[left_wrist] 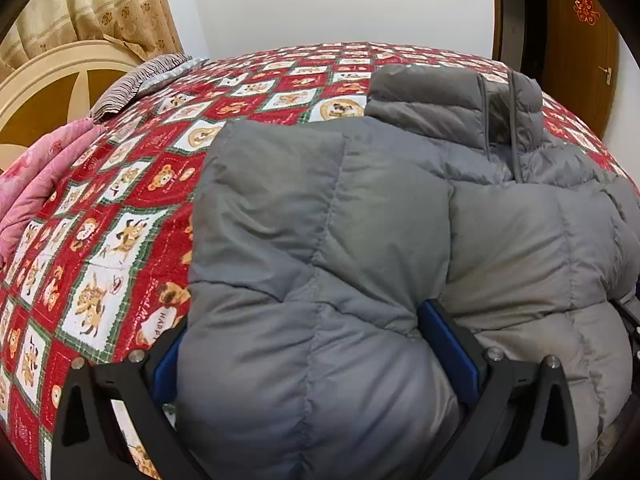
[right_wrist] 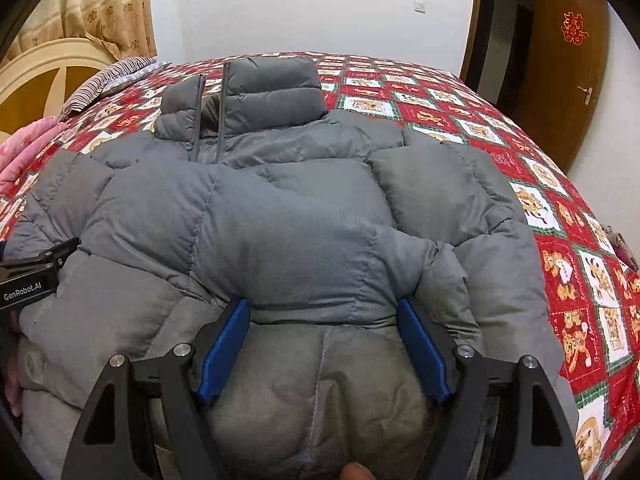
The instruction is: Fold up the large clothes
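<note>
1. 1 grey quilted puffer jacket (right_wrist: 304, 216) lies flat on the bed, collar (right_wrist: 256, 96) pointing at the far wall, zipper open at the neck; its near bulky edge is bunched up at the cameras.
2. Left gripper (left_wrist: 320, 344): blue pads (left_wrist: 452, 344) pressed into a thick fold at the jacket's left near edge, gripping it with the jaws wide.
3. Right gripper (right_wrist: 324, 344): jaws wide, blue pads (right_wrist: 224, 344) either side of the jacket's near hem roll, padding touching both; gripping it.
4. 1 red patchwork bedspread with bear prints (left_wrist: 120, 216) under the jacket; wide bare strip left of the jacket and another on the right (right_wrist: 560, 208), plus open room beyond the collar.
5. Left bed edge: 1 pink folded quilt (left_wrist: 36, 192), 1 striped pillow (left_wrist: 132, 84), well apart from the jacket.
6. 1 cream round headboard (left_wrist: 48, 80), 1 beige curtain (left_wrist: 100, 4), 1 brown wooden door (right_wrist: 568, 68).
</note>
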The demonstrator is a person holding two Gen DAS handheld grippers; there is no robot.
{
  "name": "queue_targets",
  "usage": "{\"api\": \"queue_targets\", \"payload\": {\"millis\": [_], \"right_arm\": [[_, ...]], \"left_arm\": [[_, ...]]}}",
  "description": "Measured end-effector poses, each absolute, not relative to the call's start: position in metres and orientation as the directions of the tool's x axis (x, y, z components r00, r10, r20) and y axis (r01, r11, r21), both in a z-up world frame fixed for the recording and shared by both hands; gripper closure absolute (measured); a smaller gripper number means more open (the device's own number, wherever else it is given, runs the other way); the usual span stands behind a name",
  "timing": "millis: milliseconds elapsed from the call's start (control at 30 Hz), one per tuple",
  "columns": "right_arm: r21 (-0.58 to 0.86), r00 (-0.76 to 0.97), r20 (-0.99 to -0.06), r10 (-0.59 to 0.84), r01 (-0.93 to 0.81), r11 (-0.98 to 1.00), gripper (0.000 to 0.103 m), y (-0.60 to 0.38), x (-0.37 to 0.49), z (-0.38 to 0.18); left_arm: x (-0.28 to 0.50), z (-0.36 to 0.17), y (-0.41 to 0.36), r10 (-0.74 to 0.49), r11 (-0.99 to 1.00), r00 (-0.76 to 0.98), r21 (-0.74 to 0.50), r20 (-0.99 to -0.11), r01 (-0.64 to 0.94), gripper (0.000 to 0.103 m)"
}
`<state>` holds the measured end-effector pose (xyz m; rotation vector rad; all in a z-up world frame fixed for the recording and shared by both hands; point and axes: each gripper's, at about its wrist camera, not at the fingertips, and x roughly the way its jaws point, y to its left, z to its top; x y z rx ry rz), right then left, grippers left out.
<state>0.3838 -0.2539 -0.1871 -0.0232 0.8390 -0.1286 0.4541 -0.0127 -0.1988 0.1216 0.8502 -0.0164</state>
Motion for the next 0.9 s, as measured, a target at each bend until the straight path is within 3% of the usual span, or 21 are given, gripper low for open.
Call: {"api": "queue_targets", "payload": {"millis": [633,900], "right_arm": [[-0.071,0.649,-0.752,-0.120,0.102,0.992,0.026,-0.254,0.382,-0.183],[-0.012,0.692,-0.719,-0.056,0.069,0.998,0.026,-0.228,0.372,-0.136]], "left_arm": [[0.452,-0.198,-0.014,0.042,0.992,0.665,0.111,-0.746,0.061,0.000],[0.454,-0.198,-0.013,0.028,0.994,0.659,0.089,-0.752,0.060,0.000]]}}
